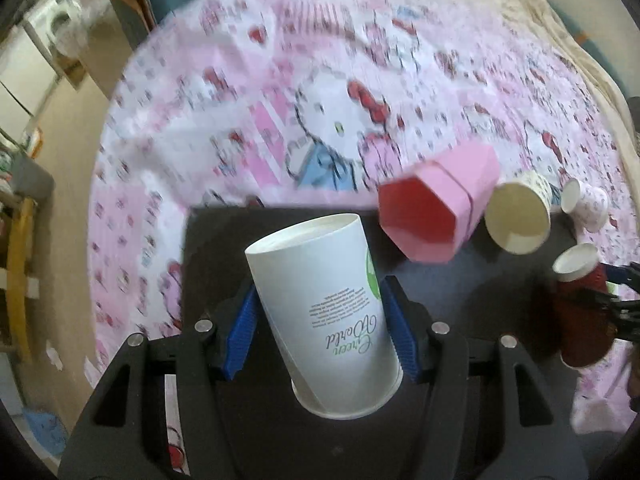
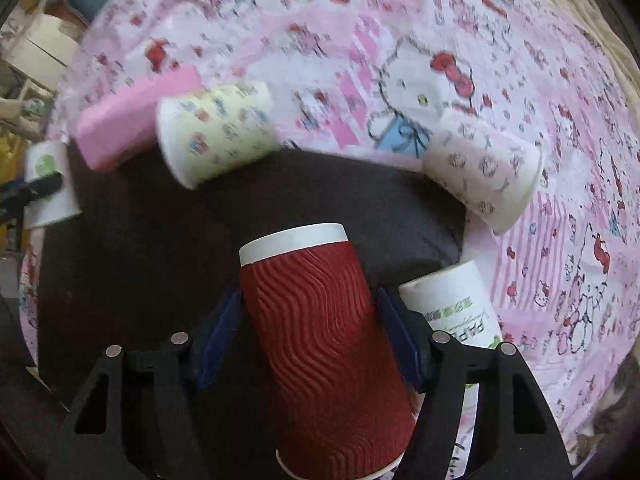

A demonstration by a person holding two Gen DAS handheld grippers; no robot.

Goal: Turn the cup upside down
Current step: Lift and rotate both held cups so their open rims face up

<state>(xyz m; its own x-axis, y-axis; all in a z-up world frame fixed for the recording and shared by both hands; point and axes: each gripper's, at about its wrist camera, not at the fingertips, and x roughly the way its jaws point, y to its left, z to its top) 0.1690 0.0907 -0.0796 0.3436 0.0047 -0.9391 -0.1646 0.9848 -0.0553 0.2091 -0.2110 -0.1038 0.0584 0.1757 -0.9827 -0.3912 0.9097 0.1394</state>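
My left gripper [image 1: 322, 322] is shut on a white paper cup with green lettering [image 1: 324, 312]; the cup's closed base points away from the camera and its mouth toward it, above a dark mat [image 1: 216, 248]. My right gripper [image 2: 310, 334] is shut on a dark red ribbed paper cup with a white rim band [image 2: 320, 336], held the same way, base away. The red cup [image 1: 582, 312] and the right gripper also show at the right edge of the left wrist view. The white cup [image 2: 48, 188] shows at the left edge of the right wrist view.
A pink hexagonal cup [image 1: 436, 208], a pale patterned cup [image 1: 520, 216] and a small white patterned cup [image 1: 586, 204] lie tipped along the mat's far edge. Another white cup with green print [image 2: 456, 304] stands by my right fingers. A pink cartoon cloth [image 1: 320, 80] covers the table.
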